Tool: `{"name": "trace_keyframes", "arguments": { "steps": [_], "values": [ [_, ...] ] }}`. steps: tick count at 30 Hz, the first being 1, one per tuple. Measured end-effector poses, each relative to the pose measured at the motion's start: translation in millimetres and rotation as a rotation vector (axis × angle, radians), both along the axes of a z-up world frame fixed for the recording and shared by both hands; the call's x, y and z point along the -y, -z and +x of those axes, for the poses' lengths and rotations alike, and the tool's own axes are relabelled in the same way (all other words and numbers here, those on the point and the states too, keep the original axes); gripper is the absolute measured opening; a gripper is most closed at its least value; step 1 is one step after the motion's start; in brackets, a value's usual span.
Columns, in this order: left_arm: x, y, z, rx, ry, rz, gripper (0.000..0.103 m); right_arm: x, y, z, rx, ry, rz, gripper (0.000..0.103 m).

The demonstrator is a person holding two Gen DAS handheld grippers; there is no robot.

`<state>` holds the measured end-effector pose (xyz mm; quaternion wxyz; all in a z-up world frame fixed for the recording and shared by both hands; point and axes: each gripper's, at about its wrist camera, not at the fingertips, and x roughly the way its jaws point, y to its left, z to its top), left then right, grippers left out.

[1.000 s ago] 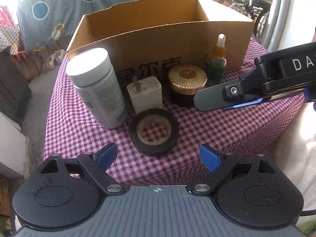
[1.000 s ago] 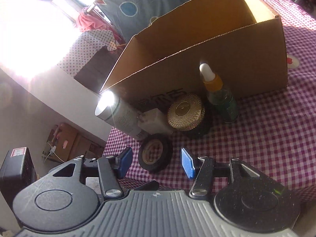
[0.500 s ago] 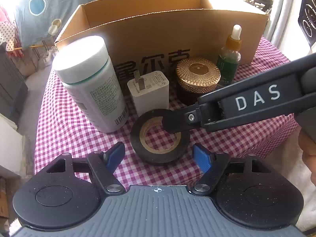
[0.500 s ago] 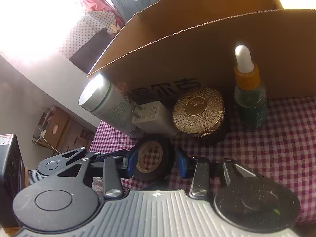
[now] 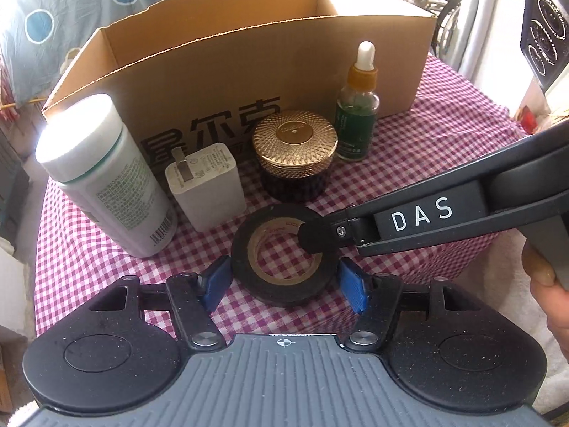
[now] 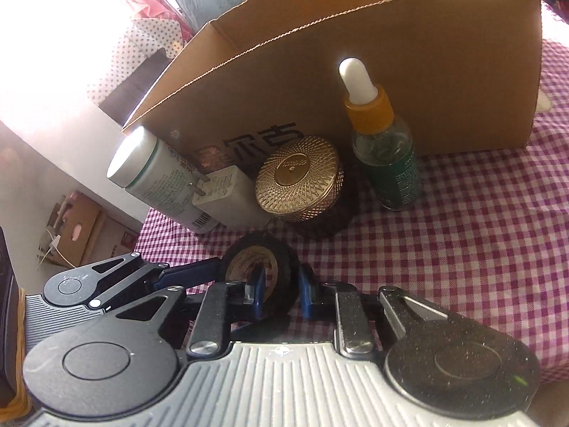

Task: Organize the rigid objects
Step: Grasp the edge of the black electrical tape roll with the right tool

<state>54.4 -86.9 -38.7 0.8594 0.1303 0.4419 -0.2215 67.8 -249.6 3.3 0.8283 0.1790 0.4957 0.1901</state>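
Now tape roll [image 5: 284,254] between left gripper [image 5: 284,283] pads, seemingly

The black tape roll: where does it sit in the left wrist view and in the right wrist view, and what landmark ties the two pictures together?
Left wrist view: the black tape roll lies flat at lower centre, between this gripper's blue pads.
Right wrist view: the roll sits at lower centre-left, its wall between this gripper's blue pads.
Shared landmark: the gold-lidded jar, just behind the roll in both views.

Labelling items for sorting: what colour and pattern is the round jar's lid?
The jar's lid is gold with a fine crisscross lattice texture, clearest in the left wrist view.
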Motion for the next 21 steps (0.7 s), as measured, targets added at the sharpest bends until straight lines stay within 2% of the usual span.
{"name": "trace_keyframes", "arguments": {
  "steps": [8,21],
  "values": [
    [13.1,2.0,2.3,-0.006,0.020,0.009,0.068,15.5,-2.5,-7.1,0.007,0.022,-0.007,0.022],
    [20.4,6.5,10.5,-0.012,0.009,0.004,0.075,8.6,-0.3,-4.1,0.036,0.013,-0.015,0.022]
  ]
}}
